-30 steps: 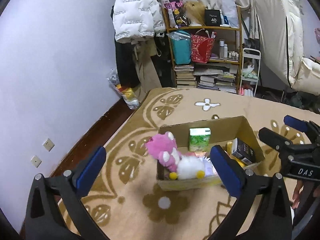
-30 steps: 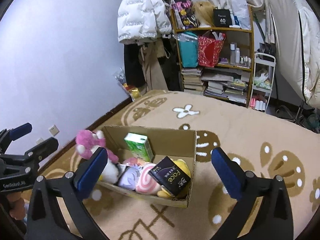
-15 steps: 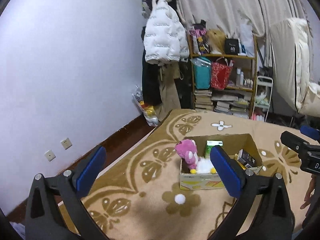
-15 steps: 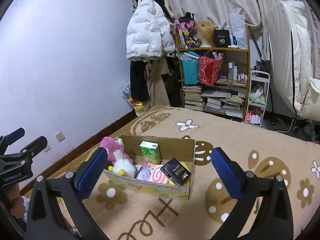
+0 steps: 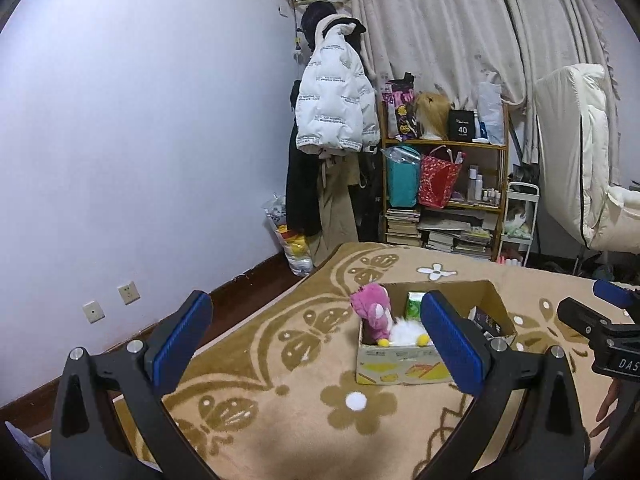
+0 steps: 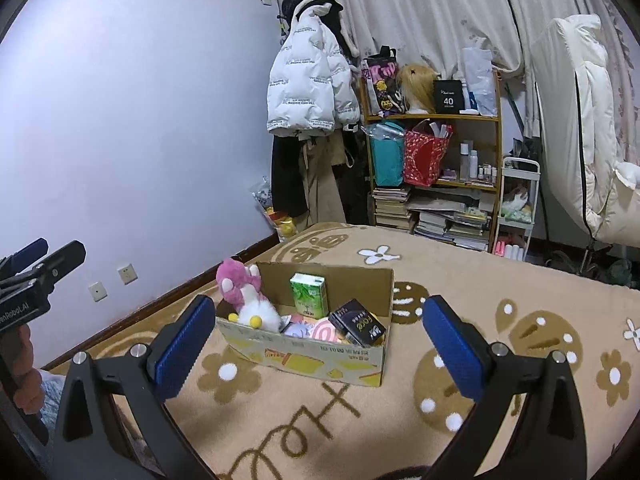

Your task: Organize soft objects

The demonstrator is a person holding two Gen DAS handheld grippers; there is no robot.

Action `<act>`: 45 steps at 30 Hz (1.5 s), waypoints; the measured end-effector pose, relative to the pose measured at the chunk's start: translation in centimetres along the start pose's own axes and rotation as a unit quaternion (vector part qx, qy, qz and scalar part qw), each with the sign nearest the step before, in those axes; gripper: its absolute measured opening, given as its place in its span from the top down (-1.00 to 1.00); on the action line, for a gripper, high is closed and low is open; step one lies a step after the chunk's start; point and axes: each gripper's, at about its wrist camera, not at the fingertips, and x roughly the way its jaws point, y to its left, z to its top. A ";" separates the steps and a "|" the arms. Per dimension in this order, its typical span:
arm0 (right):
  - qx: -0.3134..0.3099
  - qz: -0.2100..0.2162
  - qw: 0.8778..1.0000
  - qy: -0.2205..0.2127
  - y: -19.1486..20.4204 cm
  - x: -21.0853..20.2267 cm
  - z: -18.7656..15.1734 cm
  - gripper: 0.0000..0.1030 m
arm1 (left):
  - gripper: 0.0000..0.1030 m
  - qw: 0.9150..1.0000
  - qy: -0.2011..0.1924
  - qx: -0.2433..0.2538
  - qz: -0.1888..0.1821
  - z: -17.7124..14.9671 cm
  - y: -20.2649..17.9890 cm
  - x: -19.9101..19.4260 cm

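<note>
Both tools, the left tool (image 5: pixel 316 344) and right tool (image 6: pixel 316 348), are hanging spread wide and empty. The pink plush (image 6: pixel 240 284) is sitting in the cardboard box (image 6: pixel 320 354) at 12 o'clock on the carpet (image 6: pixel 500 292); sorting is looking nearly finished.

Black square box (image 6: pixel 448 97) on top shelf of wooden bookshelf (image 6: pixel 432 118): white "40", smaller line under it too small to read. Black flat packet (image 6: pixel 357 323) in brown cardboard box (image 6: pixel 304 356): "face" in gold. Left gripper (image 6: pixel 24 276) body: white "enRobot.AI", start cut off. Right gripper (image 5: pixel 600 328) body: white "DAS", rest cut off. White puffer jacket (image 6: pixel 308 84): repeated printed text bands, unreadable. Cardboard box front: print, unreadable.
</note>
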 end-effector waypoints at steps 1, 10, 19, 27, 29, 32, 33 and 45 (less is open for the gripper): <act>0.002 0.000 1.000 0.000 -0.2 0.0 -0.3 -1.00 | -0.99 1.000 0.002 0.002 0.000 -0.1 -0.2 0.1; 0.018 -0.017 1.000 -0.008 -2.0 0.8 -3.2 -1.00 | -0.99 1.000 0.021 -0.008 -0.006 -1.6 -0.9 0.9; 0.029 -0.023 0.999 -0.006 -3.4 1.9 -3.8 -1.00 | -0.99 1.000 0.025 0.013 -0.008 -2.7 -2.7 2.4; 0.044 -0.024 0.999 -0.015 -4.4 1.2 -3.8 -1.00 | -0.99 0.999 0.026 0.034 -0.003 -3.3 -4.0 2.7; 0.045 -0.024 0.999 -0.018 -4.6 1.0 -3.6 -1.00 | -0.99 0.999 0.027 0.032 -0.003 -3.3 -4.0 2.7; 0.043 -0.026 0.998 -0.022 -4.6 0.8 -3.5 -1.00 | -0.99 0.999 0.027 0.032 -0.004 -3.4 -4.0 2.7; 0.045 -0.025 0.998 -0.022 -4.7 0.8 -3.5 -1.00 | -0.99 0.999 0.027 0.033 -0.004 -3.4 -4.0 2.7; 0.043 -0.029 0.998 -0.020 -4.7 0.9 -3.7 -1.00 | -0.99 0.998 0.032 0.046 0.002 -3.6 -4.6 2.8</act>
